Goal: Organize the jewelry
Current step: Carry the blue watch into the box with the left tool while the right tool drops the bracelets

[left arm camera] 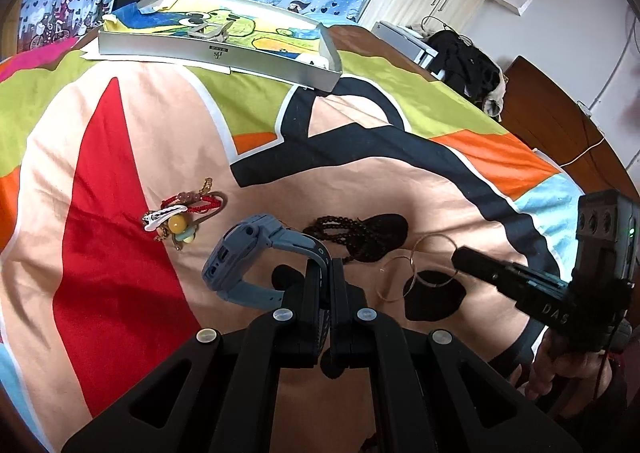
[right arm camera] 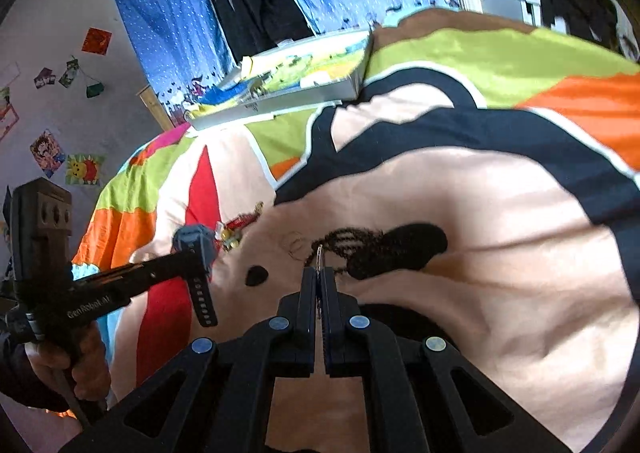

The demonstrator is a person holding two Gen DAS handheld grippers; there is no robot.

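Observation:
My left gripper (left arm camera: 326,265) is shut on the strap of a blue-grey watch (left arm camera: 240,257), whose free strap end hangs down in the right wrist view (right arm camera: 202,301). My right gripper (right arm camera: 319,273) is shut on a thin wire hoop (right arm camera: 319,253), seen edge-on between its fingers. In the left wrist view its tip (left arm camera: 460,255) meets linked thin hoops (left arm camera: 432,261) on the bedspread. A dark bead necklace (left arm camera: 352,233) lies between the two grippers. A tangle of red cord bracelets, beads and a white hair clip (left arm camera: 180,217) lies to the left.
A silver tray (left arm camera: 224,53) with a colourful cartoon lining sits at the far side of the bed and holds a metal piece (left arm camera: 208,31). The patterned bedspread (left arm camera: 120,173) is wrinkled. Dark clothes (left arm camera: 472,65) are piled at the far right, and a hand (left arm camera: 560,369) holds the right gripper.

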